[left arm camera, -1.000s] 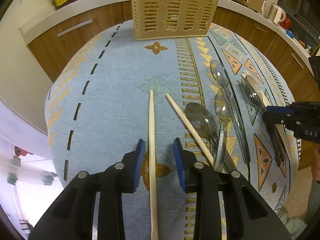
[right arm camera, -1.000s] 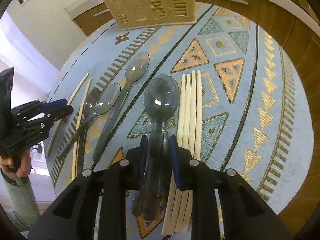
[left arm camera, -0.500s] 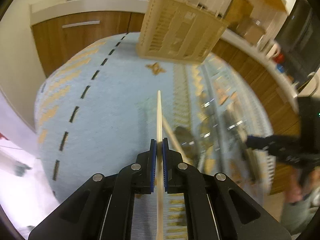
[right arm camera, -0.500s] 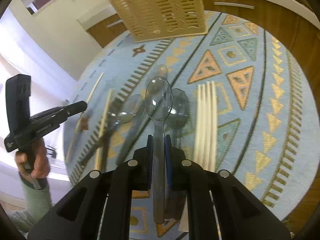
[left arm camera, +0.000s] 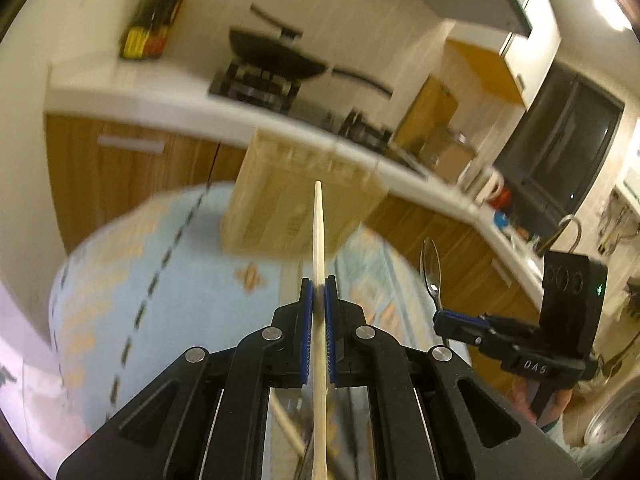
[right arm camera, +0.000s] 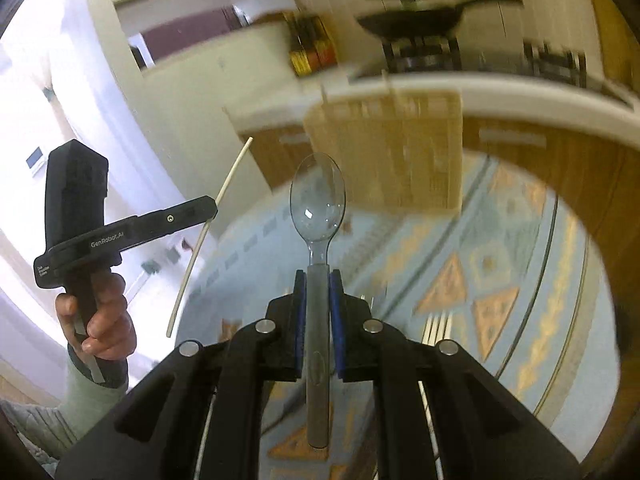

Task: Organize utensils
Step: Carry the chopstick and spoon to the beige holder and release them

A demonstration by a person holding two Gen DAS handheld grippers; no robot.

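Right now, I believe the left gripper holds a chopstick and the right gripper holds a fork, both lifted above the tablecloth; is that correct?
Not quite: the right gripper holds a clear spoon, not a fork, as the right wrist view shows. The left gripper does hold a chopstick, both above the tablecloth.

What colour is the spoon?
The spoon is clear grey plastic, see-through at the bowl; the right wrist view shows it best.

Warm indoor light, heavy motion blur

We see both fisheye views bend at their dark rims; the basket [left arm camera: 296,204] and tablecloth [right arm camera: 500,264] smear, while white glare washes out the right view's left side.
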